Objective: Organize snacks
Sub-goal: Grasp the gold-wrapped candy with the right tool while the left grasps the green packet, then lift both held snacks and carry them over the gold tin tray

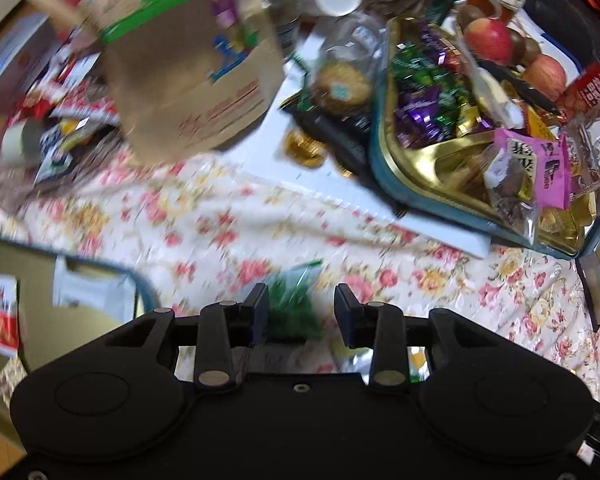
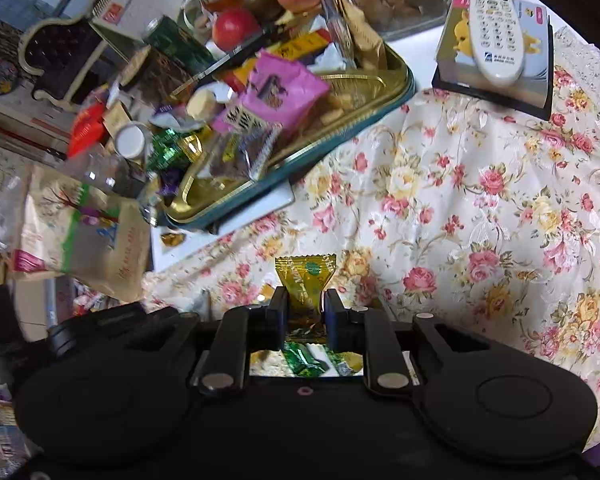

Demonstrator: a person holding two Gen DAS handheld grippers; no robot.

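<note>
above the floral tablecloth [image 2: 480, 200], the right gripper [image 2: 305, 300] pinches a gold-wrapped candy [image 2: 306, 276] by its lower end.

the left gripper [image 1: 302, 306] is spread, a blurred green wrapper [image 1: 292, 300] between its fingers; held or not, i cannot tell. the heaped gold tray [image 2: 364, 80] looks like the sorting place.

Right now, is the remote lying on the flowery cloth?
No, the remote lies on top of a book with a yellow cartoon cover, not on the cloth.
</note>
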